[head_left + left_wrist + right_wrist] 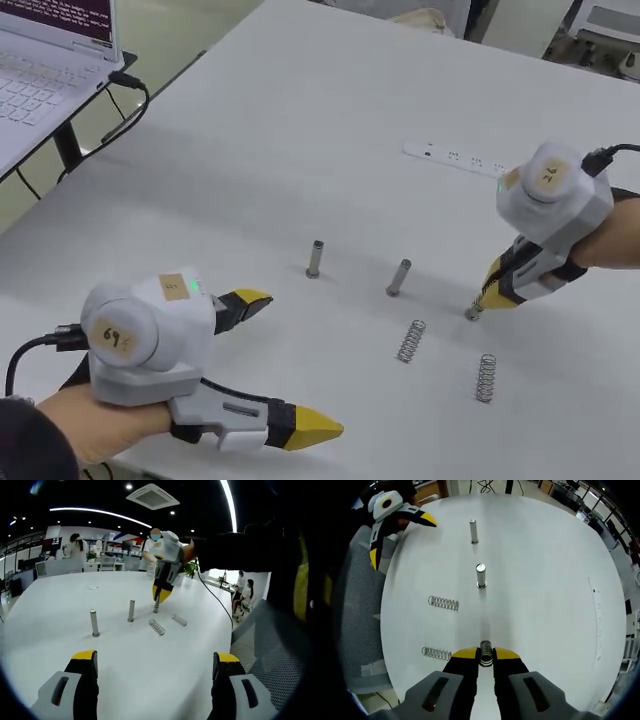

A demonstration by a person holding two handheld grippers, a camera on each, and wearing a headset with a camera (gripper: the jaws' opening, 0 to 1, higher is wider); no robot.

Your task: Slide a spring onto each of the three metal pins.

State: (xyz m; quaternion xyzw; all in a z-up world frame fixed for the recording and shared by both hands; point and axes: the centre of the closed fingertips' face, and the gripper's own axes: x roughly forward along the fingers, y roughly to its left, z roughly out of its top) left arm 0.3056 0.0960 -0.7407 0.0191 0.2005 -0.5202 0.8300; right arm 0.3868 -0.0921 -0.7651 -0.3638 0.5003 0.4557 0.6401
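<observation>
Two bare metal pins (315, 258) (399, 277) stand upright on the white table (300, 130). My right gripper (487, 298) is shut on a spring (486, 655), held upright over the spot of the third pin (473, 312); I cannot tell how far the spring sits on that pin. Two loose springs (411, 340) (486, 378) lie flat near it. My left gripper (285, 365) hovers open and empty at the table's near edge, well short of the pins (93, 622) (131, 610). From the left gripper view, the right gripper (162, 592) points down past the lying springs (156, 626) (179, 620).
A white power strip (455, 158) lies behind the right gripper. A laptop (50, 60) with a black cable (130, 95) sits on a separate stand at the far left. A mesh chair (362, 610) stands at the table's near edge.
</observation>
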